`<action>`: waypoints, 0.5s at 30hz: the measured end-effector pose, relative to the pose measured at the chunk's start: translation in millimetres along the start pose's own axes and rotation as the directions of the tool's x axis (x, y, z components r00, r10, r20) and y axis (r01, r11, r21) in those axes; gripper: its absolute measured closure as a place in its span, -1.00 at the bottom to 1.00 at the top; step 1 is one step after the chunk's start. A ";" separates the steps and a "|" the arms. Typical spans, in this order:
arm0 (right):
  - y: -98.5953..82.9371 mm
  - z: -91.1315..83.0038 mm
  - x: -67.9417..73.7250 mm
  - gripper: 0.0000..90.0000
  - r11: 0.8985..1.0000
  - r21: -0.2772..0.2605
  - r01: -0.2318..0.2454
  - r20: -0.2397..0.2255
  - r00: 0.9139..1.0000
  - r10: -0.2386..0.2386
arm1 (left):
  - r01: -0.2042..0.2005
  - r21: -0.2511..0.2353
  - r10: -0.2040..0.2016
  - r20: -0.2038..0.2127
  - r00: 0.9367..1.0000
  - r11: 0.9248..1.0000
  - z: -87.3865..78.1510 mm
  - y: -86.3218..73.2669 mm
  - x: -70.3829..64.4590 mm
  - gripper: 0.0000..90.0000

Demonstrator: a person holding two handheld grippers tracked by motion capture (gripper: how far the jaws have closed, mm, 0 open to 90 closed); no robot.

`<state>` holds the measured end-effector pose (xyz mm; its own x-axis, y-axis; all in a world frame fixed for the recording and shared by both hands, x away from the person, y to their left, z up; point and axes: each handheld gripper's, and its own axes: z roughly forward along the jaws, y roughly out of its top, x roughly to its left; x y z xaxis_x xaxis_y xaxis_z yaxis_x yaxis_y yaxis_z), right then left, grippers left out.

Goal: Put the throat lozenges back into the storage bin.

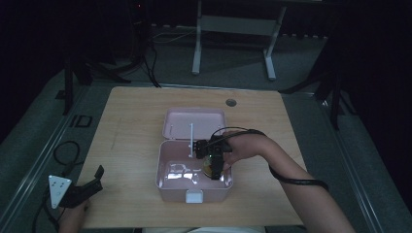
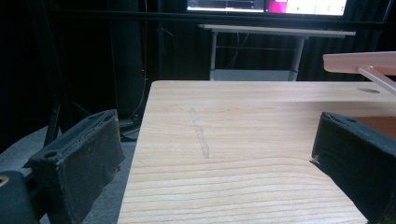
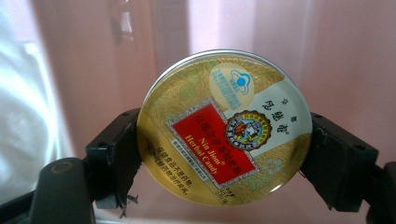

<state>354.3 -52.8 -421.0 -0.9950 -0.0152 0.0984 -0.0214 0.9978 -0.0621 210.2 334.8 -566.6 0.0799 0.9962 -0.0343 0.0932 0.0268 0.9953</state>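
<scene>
R gripper (image 3: 224, 154) clamps candy tin (image 3: 224, 128), pink box (image 1: 167, 187)

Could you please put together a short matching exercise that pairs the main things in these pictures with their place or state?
Things:
1. left gripper
2. right gripper
3. candy tin
4. pink box

Places or states:
A. lid open, standing mid-table
B. round, gold, with a red label, clamped between two black jaws
C. open, holding nothing, at the table's near left corner
D. shut on something, reaching down into the box

Pairs: 1-C, 2-D, 3-B, 4-A
</scene>
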 end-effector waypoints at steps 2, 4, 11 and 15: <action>3.1 16.7 -0.6 -0.55 1.000 0.029 0.011 -0.020 1.000 -0.011 | 0.000 0.001 0.000 0.000 1.000 1.000 0.1 0.0 -0.1 -0.95; 5.3 24.4 -1.0 -0.55 0.999 0.045 0.017 -0.017 1.000 -0.016 | 0.000 0.000 0.000 0.000 1.000 1.000 0.0 0.0 -0.1 -0.95; 7.8 43.7 -3.0 -0.55 0.997 0.074 0.035 -0.003 0.999 -0.034 | -0.001 0.001 0.001 0.001 1.000 1.000 0.0 0.0 -0.1 -0.95; 7.4 56.7 -5.9 -0.56 0.995 0.099 0.032 -0.002 1.000 -0.031 | -0.001 0.003 0.001 0.003 1.000 1.000 0.2 0.1 -0.2 -0.95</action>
<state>354.5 -49.0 -478.3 -0.9936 -0.0465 0.1027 -0.0624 0.9856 -0.1572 210.4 334.7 -566.5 0.0830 0.9960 -0.0333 0.0960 0.0253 0.9951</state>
